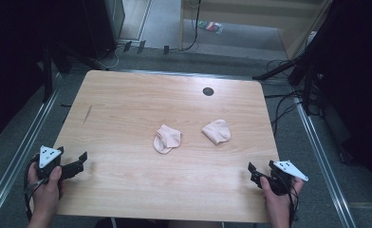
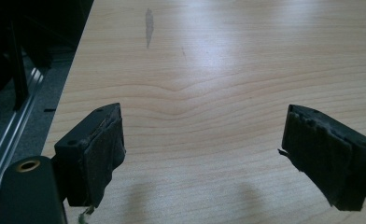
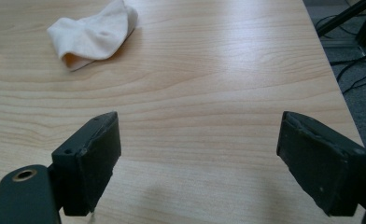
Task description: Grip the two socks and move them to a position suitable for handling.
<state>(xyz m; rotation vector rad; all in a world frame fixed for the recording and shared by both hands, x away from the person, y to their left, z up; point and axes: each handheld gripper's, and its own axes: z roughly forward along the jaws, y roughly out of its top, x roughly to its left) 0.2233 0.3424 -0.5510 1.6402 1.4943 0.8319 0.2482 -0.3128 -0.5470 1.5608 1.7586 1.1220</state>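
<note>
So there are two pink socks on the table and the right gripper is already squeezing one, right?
Not quite. There are two pink socks, one beside the other, on the table, but the right gripper squeezes nothing. The right gripper view shows its jaws wide apart over bare wood, with the nearer sock lying well ahead.

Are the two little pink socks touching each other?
Apart. In the high view, bare wood shows between the left sock and the right sock on the table.
</note>
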